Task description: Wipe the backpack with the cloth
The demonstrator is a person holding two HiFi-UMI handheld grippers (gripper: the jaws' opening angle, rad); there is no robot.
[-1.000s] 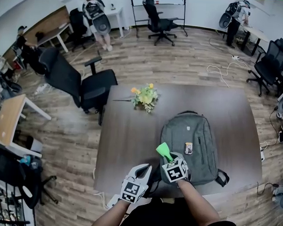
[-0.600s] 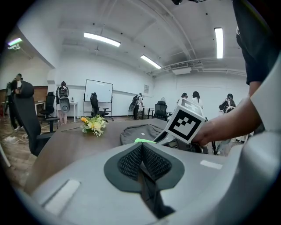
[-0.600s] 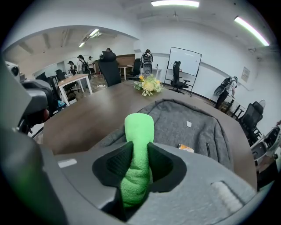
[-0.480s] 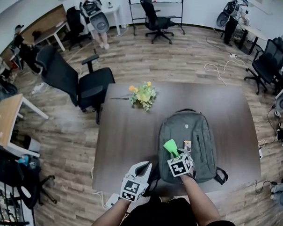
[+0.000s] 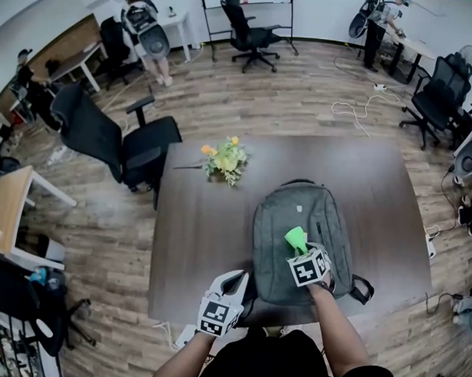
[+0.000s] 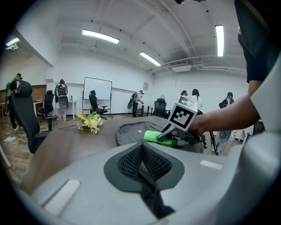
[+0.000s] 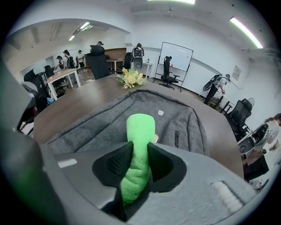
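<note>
Nearest you, your left claw (image 6: 141,160) is pinched together with nothing in it. It sits at the tabletop's (image 5: 195,229) near edge, just beside the backpack's near left corner. Your right claw (image 7: 140,159) is clamped on the one green cloth (image 7: 140,127), which is rolled and pokes forward past the tips, low over the near half of the single grey backpack (image 5: 298,202). Contact I can't call. The backpack lies flat, long axis running straight away from you, so most of its face stretches ahead of the right claw, the nearer of your two. Beyond it stands one bunch of flowers (image 5: 224,160).
</note>
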